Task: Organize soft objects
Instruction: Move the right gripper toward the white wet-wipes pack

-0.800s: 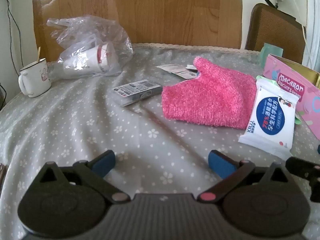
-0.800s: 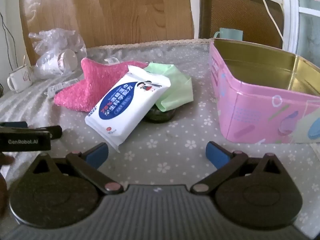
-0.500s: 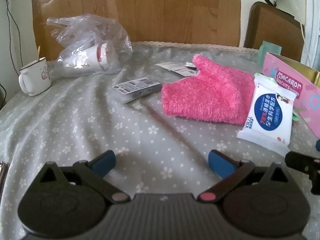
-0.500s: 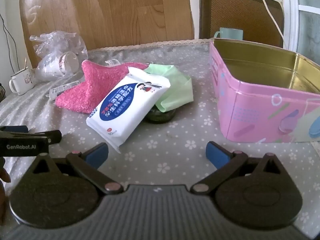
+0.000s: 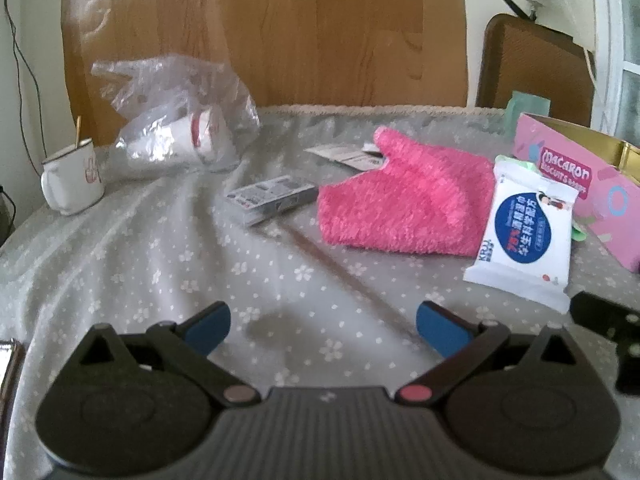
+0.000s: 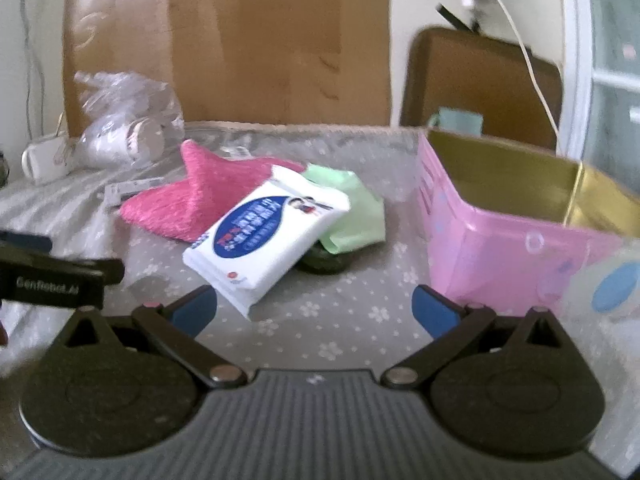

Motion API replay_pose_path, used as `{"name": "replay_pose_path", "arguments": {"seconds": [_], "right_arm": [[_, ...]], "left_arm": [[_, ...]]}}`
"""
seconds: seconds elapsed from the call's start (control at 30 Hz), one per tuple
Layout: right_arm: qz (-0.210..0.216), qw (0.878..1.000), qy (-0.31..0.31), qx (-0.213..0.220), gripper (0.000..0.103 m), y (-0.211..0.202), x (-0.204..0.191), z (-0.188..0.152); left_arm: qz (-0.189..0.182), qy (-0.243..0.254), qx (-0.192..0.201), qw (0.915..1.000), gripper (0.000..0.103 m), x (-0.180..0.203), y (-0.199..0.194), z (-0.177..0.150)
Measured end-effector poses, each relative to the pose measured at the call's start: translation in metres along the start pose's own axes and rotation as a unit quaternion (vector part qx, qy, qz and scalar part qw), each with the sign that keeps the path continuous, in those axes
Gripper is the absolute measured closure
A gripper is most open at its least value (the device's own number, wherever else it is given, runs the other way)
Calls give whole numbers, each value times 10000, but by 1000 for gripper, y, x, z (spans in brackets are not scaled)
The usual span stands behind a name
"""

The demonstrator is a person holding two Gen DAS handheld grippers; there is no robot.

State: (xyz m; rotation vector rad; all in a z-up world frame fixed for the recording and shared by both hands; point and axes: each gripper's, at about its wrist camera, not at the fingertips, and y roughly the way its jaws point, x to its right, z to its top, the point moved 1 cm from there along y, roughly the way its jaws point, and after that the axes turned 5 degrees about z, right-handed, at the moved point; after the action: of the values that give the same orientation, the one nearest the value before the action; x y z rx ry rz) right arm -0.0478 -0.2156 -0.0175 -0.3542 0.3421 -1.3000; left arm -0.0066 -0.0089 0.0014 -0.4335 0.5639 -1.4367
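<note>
Nearing: right hand-held gripper [image 6: 314, 310] has closed in on wipes pack [image 6: 266, 236]
Jaws: both wide, empty; left hand-held gripper [image 5: 322, 328]
Wipes: atop mitt [image 6: 192, 200], cloth [image 6: 352, 212], beside tin [image 6: 500, 248]
Meaning: likely first pick

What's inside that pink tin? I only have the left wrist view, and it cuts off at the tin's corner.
Observer: The pink tin is open; what shows of its gold interior is bare.
Operator: Anything behind the wipes pack?
Observer: A green cloth lies behind the wipes pack, over a dark round object.
Operator: Right gripper holding anything?
Observer: No, the right gripper is open, with only tablecloth between its fingers.
</note>
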Motion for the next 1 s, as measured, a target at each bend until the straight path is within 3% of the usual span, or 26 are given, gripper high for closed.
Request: {"name": "replay_pose_path", "arguments": {"seconds": [0.2,0.5,0.6,0.77,1.0], "right_arm": [[-31,10000,25,70,0,1,3,1],[6,9998,173,118,13,0,6,-1],[-8,9995,188,234,18,-3,6,-3],[11,9995,165,278,39,-4,6,-3],[102,9991,191,355,44,-5,8,-3]], "left_arm": [[-40,24,194,9998,0,0,-5,-1],[-171,7,358,9992,0,-3,-9,-4],[-221,-21,386,9990,0,-4,-10,-4],[-274,-17,403,9988,0,-5,-11,-5],[-342,3,434,9985,0,-6,-11,-5]]}}
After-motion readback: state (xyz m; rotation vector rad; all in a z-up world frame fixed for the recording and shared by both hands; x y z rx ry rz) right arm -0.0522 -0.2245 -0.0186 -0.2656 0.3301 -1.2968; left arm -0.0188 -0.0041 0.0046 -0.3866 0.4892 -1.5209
